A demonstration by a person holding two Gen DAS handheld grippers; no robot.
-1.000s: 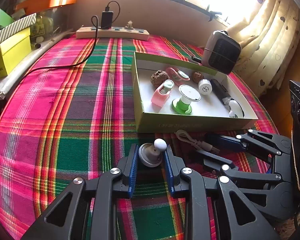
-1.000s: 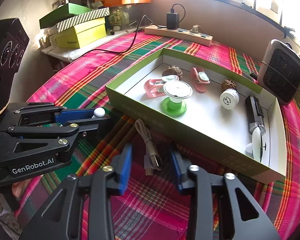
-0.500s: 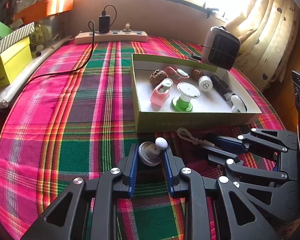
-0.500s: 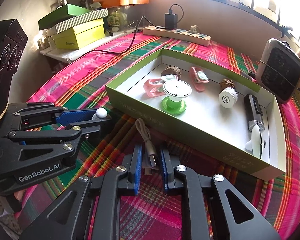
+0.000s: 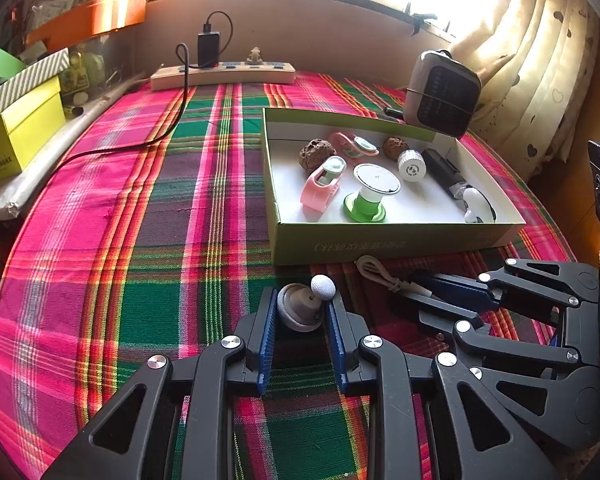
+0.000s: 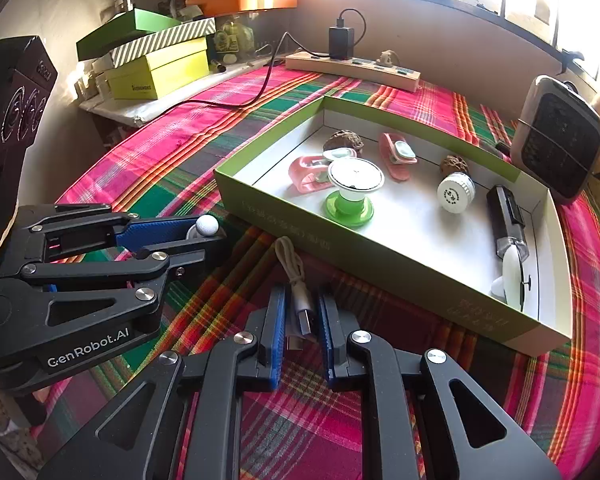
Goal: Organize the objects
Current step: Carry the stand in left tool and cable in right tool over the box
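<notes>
A coiled cable [image 6: 296, 280] lies on the plaid tabletop [image 5: 140, 240] just before the green box [image 5: 380, 240], the right gripper [image 6: 300, 320] clamped on its plug, the left gripper [image 5: 302, 312] pinching a knob [image 5: 300, 308]; next, probably, lifting both into the box.

I count two grippers: my left gripper [image 5: 301, 312] and my right gripper [image 6: 299, 322]. Between the left one's fingers sits one grey knob with a white ball [image 5: 304, 304]; between the right one's, one coiled cable [image 6: 298, 280]. Ahead of both stands one green box [image 5: 380, 240], holding two walnuts [image 5: 316, 153], two pink clips [image 5: 322, 188], one green-footed spool [image 5: 368, 196], one white cap [image 5: 411, 166] and one black tool [image 5: 444, 172]. Farther off: one power strip [image 5: 224, 76], one heater [image 5: 442, 94].
</notes>
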